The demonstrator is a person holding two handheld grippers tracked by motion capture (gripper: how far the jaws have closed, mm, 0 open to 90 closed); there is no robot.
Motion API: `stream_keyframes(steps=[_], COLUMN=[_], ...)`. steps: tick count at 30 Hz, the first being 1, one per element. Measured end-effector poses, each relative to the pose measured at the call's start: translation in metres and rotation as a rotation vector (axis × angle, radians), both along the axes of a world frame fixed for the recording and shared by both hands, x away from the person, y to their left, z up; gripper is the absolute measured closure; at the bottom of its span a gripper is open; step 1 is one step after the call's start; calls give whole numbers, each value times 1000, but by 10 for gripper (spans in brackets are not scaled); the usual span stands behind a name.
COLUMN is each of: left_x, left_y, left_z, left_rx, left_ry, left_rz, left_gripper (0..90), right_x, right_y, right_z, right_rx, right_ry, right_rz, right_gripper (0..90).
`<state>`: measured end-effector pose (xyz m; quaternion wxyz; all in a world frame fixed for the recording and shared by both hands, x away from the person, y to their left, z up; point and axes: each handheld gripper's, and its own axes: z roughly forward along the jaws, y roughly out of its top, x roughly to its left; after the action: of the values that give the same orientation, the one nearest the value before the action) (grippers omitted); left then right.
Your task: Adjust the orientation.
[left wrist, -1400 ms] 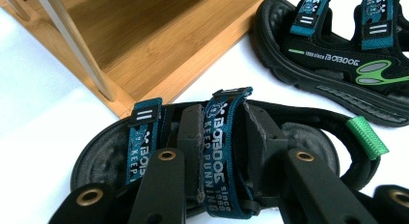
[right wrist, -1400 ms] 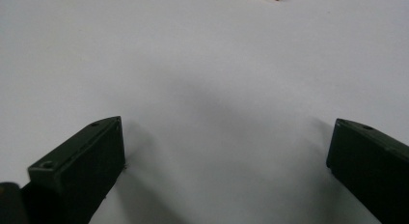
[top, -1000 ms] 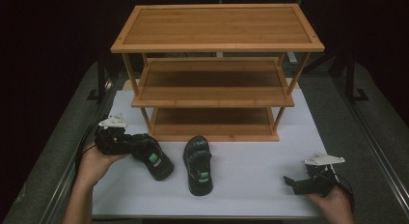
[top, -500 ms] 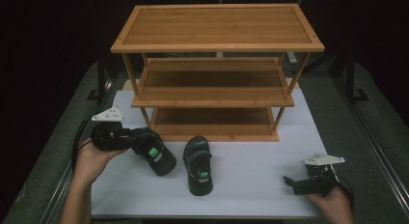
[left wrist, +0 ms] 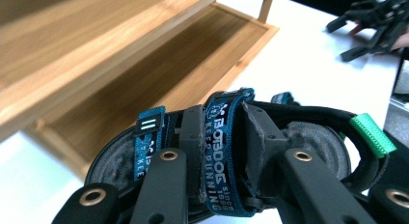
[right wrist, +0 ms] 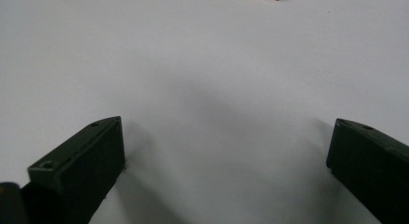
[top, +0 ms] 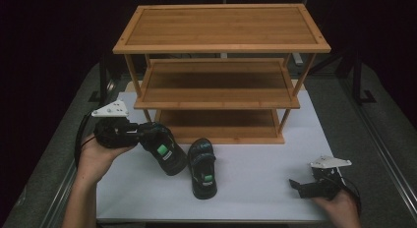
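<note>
Rack: a three-tier bamboo shoe rack stands at the far side of the white table mat, all three shelves bare wood.
Shoe in my grip: a small black sandal, tilted, heel end toward my left gripper, toe dipping toward the mat just in front of the rack's bottom shelf.
Its look: dark padded footbed, teal straps with pale lettering across the top, a bright green tab at one end, a small striped label on the forward strap.
Left jaws: pinching the teal strap and black upper between them, drawn in close on the sandal.
Other shoe: the matching sandal lies flat on the mat just beside the held one, toe toward me.
Right jaws: my right gripper sits low over the mat at the near right, spread wide with bare white mat between them.
</note>
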<state>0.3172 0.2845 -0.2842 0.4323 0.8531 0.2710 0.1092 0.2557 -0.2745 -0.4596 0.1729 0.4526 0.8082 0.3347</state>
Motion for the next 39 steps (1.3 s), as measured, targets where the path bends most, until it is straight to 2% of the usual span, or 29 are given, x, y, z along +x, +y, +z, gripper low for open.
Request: stream_keyframes(steps=[6, 7, 14, 16, 21, 22, 23, 26, 27, 30, 32, 36, 38, 39], left_x=[1, 1, 5, 5, 8, 8, 9, 10, 11, 12, 13, 16, 16, 16], left_y=[-21, -28, -61, -65, -96, -96, -105, -113, -123, -139, -142, -170, -172, -179], left_z=[10, 13, 20, 21, 24, 24, 24, 23, 21, 16, 15, 1, 0, -4], left_rx=[-13, -15, -18, -20, -35, -35, -36, -41, -41, -38, -36, -38, -37, -32], left_ry=[-6, -5, -14, -13, -15, -15, -13, -13, -11, -5, -3, 16, 15, 14], left_rz=[-51, -69, -136, -142, -197, -197, -213, -224, -240, -260, -268, -301, -307, -319], left_gripper=[715, 715, 715, 715, 715, 715, 715, 715, 715, 715, 715, 715, 715, 715], right_x=[0, 0, 0, 0, 0, 0, 0, 0, 0, 0, 0, 0, 0, 0], right_y=[0, 0, 0, 0, 0, 0, 0, 0, 0, 0, 0, 0, 0, 0], right_z=[0, 0, 0, 0, 0, 0, 0, 0, 0, 0, 0, 0, 0, 0], right_rx=[0, 0, 0, 0, 1, 1, 1, 2, 2, 2, 2, 2, 2, 2], right_ry=[0, 0, 0, 0, 0, 0, 0, 0, 1, 0, 0, 0, 0, 0], right_rz=[0, 0, 0, 0, 0, 0, 0, 0, 0, 1, 1, 1, 1, 1], right_gripper=[0, 0, 0, 0, 0, 0, 0, 0, 0, 0, 0, 0, 0, 0])
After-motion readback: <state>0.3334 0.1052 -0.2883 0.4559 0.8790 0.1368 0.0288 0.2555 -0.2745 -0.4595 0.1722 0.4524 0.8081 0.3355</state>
